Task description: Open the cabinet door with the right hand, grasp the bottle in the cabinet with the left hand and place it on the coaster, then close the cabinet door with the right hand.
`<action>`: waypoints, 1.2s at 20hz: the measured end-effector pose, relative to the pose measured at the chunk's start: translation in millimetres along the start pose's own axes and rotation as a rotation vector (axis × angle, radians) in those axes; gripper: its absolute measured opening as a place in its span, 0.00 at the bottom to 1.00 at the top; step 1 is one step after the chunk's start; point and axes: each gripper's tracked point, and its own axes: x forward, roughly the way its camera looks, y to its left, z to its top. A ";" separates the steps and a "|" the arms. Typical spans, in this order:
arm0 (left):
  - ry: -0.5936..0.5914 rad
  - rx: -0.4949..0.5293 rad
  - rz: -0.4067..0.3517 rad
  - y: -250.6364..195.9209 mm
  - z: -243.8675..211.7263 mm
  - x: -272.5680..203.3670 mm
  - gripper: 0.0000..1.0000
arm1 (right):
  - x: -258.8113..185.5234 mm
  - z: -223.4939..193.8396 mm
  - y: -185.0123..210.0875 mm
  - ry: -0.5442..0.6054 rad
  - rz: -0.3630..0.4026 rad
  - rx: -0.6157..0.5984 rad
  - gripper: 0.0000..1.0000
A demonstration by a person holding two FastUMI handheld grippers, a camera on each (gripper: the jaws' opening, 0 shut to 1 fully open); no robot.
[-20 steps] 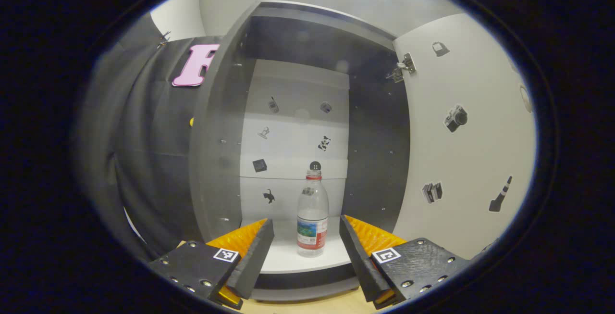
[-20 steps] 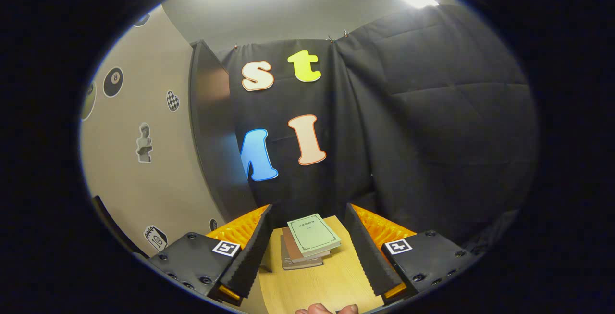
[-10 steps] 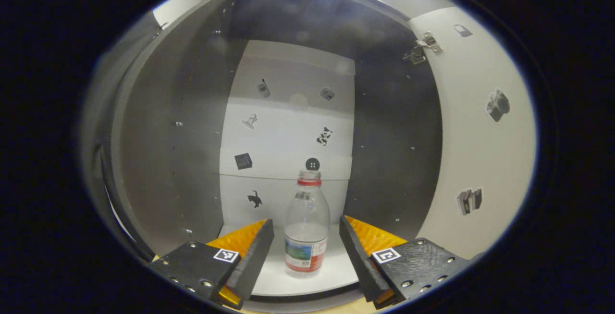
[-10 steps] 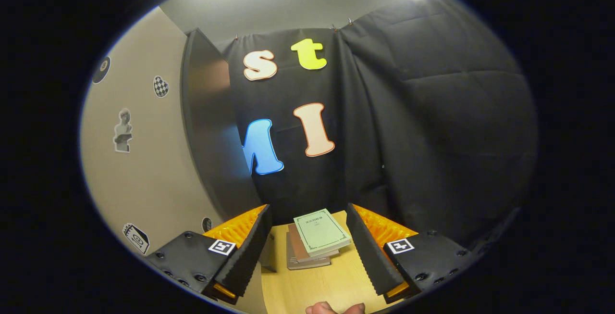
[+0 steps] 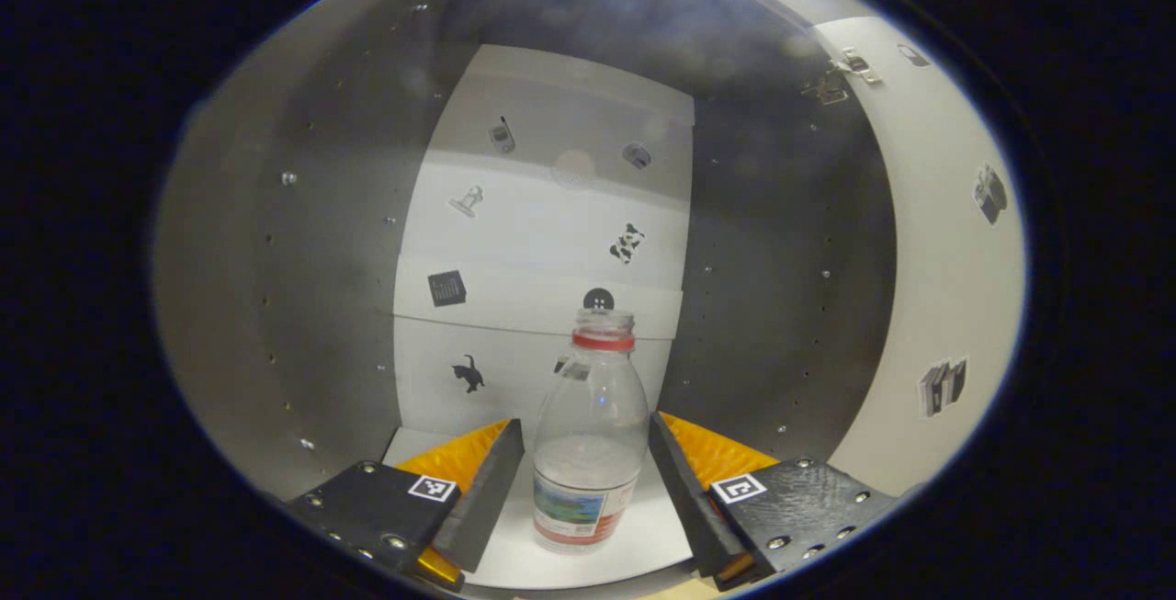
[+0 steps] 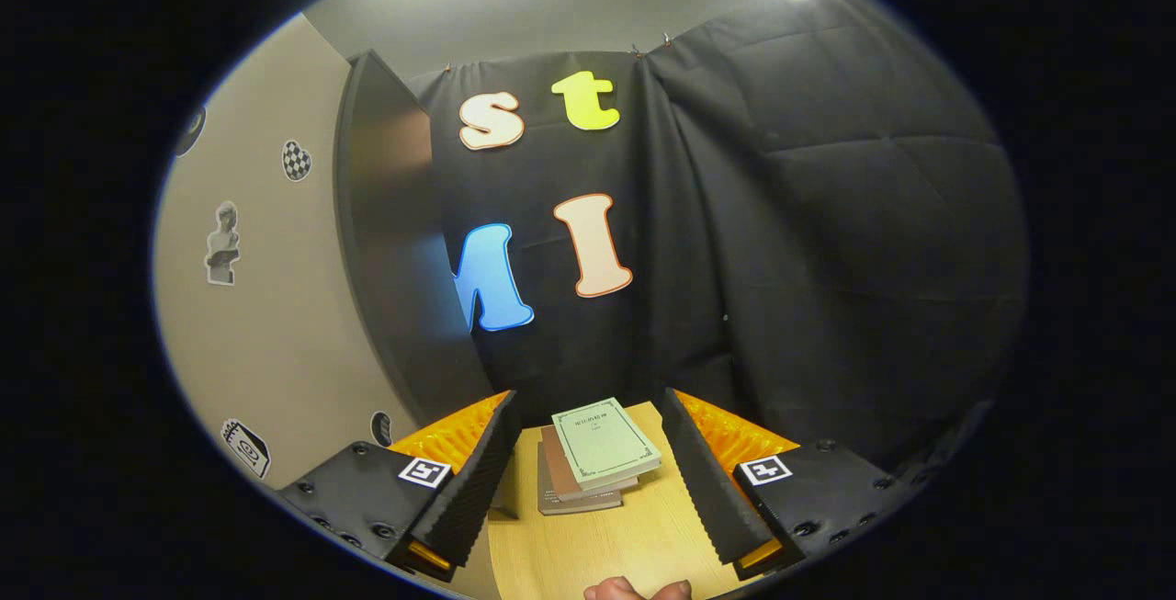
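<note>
The bottle is standing upright at the lower centre of the left gripper view, on the white floor of the cabinet. It is clear plastic with a red ring under its cap and a coloured label around its base. The left gripper is reaching in around it from the bottom of the frame, its two fingers spread apart with the bottle's lower half sitting between them. The right-hand finger is lying just beside the bottle's side and the left-hand one is standing off with a gap, so the fingers are not clamping it. Behind the bottle, the white back panel of the cabinet is carrying small stickers, among them a cat sticker at middle left. Grey side walls are curving up on both sides. At the right edge of the frame, the cabinet door is standing swung open, with more stickers on its pale inner face.

In the right gripper view, the right gripper is pointing over a wooden table, its fingers apart and holding nothing. A stack of books is lying on the table between and beyond them, at the lower centre. A bit of a hand is showing at the bottom edge.
</note>
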 end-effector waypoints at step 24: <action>0.000 -0.015 -0.084 -17.4 -1.1 -24.9 0.70 | -13.6 -8.7 4.6 0.000 -0.032 -0.007 0.98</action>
